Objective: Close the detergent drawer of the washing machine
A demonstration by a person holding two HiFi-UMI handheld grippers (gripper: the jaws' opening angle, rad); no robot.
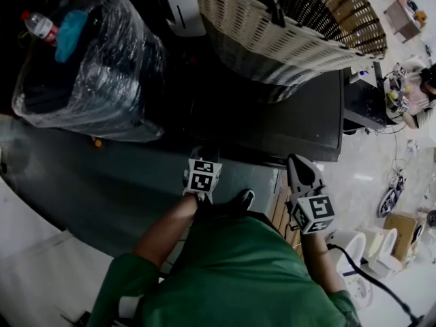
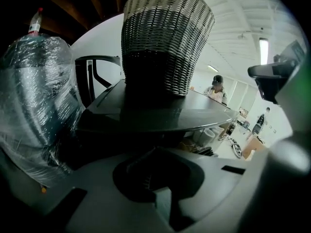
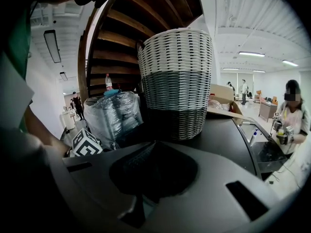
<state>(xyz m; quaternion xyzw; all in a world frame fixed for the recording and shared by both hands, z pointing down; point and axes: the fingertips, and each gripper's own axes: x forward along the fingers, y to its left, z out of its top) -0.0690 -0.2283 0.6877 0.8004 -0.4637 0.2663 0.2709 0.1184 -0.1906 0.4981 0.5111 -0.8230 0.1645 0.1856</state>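
The washing machine's dark flat top (image 1: 303, 125) lies just ahead of me; a woven wicker basket (image 1: 286, 26) stands on it. The front panel and the detergent drawer are hidden in every view. My left gripper (image 1: 203, 157) is held low at the machine's near edge, jaws together and empty. In the left gripper view the left gripper (image 2: 155, 152) points under the top's rim (image 2: 160, 118). My right gripper (image 1: 300, 167) sits near the machine's near right corner, also shut with nothing in it. From the right gripper (image 3: 153, 144) the basket (image 3: 177, 81) rises straight ahead.
A large bundle wrapped in clear plastic (image 1: 88, 73) stands left of the machine, with a bottle (image 1: 39, 24) on it. A person (image 1: 426, 87) works at a bench on the right. White tubs (image 1: 368, 251) and a box (image 1: 400, 227) sit on the floor at right.
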